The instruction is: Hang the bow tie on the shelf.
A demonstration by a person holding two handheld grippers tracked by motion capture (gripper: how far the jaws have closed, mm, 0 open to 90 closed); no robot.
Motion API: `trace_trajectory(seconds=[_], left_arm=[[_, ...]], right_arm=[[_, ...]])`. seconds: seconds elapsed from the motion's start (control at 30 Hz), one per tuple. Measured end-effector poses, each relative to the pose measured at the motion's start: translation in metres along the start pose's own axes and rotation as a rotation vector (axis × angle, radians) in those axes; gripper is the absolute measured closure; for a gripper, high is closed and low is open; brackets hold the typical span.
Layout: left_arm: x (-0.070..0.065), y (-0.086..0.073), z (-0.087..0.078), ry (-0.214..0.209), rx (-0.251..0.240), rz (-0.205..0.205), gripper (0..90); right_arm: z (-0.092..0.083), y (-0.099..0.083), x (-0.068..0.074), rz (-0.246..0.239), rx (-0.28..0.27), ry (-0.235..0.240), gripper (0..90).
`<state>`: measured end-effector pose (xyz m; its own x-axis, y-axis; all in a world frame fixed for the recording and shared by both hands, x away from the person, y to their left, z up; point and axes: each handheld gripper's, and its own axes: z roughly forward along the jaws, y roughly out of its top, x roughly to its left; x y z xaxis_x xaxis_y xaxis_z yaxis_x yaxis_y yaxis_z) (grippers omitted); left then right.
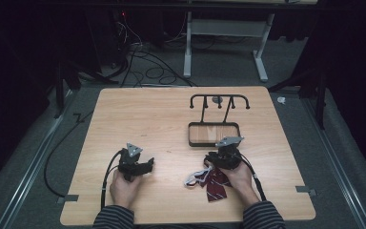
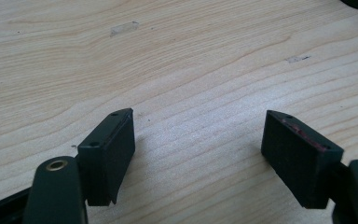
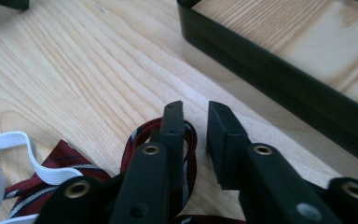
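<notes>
Maroon striped necktie [image 3: 70, 161], with its white elastic neckband [image 3: 14, 142], lies crumpled on the table [image 1: 162, 119] near the front edge, just under the right tongs [image 3: 196, 116], and a loop of its dark red fabric wraps round the outside of one jaw. Those jaws stand close together with a narrow gap showing bare wood between them, so they look nearly clenched but grasping nothing; the cloth sits beside the gap, not in it. In the high view the right tongs [image 1: 224, 160] hover over the tie's knot end, with the black hanger stand [image 1: 214, 131] and its tray just beyond. Left tongs [image 2: 198, 135] rest well apart over bare table, released, jaws wide. Judging from this, the risk is that the right jaws close on air and merely push the loop aside, or snag the fabric on the jaw's outer face so the tie drags and slips off when lifted, perhaps bunching against the tray rim
</notes>
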<state>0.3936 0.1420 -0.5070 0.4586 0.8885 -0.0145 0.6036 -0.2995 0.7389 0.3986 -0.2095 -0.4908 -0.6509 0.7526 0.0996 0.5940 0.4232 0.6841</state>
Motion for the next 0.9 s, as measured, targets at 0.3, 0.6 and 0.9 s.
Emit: trace_trajectory(seconds=[0.3, 0.6, 0.9], left_arm=[[0.000, 0.000, 0.000, 0.000, 0.000, 0.000, 26.3], [0.000, 0.000, 0.000, 0.000, 0.000, -0.001, 26.3], [0.000, 0.000, 0.000, 0.000, 0.000, 0.000, 26.3]], right_arm=[[0.000, -0.002, -0.002, -0.008, 0.010, 0.005, 90.0], [-0.030, 0.000, -0.007, 0.014, -0.092, -0.006, 90.0], [-0.053, -0.001, -0.009, 0.012, -0.145, -0.030, 90.0]])
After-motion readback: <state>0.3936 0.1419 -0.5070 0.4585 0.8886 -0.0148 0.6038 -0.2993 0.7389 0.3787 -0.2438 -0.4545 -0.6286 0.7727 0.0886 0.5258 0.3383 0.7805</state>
